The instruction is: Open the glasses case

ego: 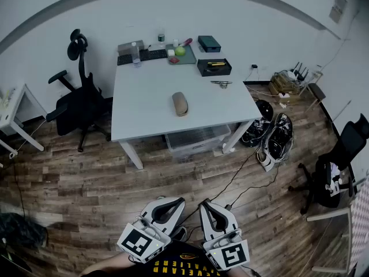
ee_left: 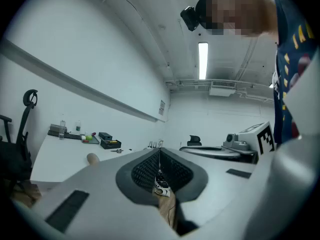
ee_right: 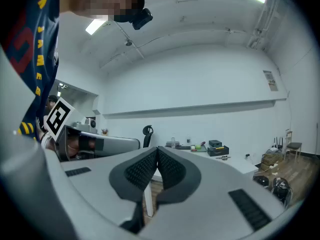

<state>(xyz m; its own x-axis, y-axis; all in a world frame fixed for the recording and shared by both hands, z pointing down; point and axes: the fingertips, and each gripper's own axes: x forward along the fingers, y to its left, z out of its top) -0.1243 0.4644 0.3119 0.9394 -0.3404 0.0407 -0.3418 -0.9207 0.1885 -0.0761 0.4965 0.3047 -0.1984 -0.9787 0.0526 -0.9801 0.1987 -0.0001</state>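
A tan oval glasses case (ego: 180, 104) lies shut near the middle of the white table (ego: 144, 114). In the left gripper view the glasses case (ee_left: 92, 158) shows small at the table's near edge. Both grippers hang low over the wood floor, well short of the table. My left gripper (ego: 174, 202) has its jaws pressed together with nothing between them, as its own view confirms (ee_left: 160, 152). My right gripper (ego: 207, 204) is likewise shut and empty (ee_right: 157, 150). Each gripper shows at the side of the other's view.
At the table's far end are a keyboard (ego: 144, 55), a bottle (ego: 136, 54), a green tray (ego: 181, 54) and two black boxes (ego: 214, 67). A plastic bin (ego: 196, 140) sits under the table. A black office chair (ego: 79, 100) stands left, bags (ego: 275, 133) and another chair (ego: 340, 160) right.
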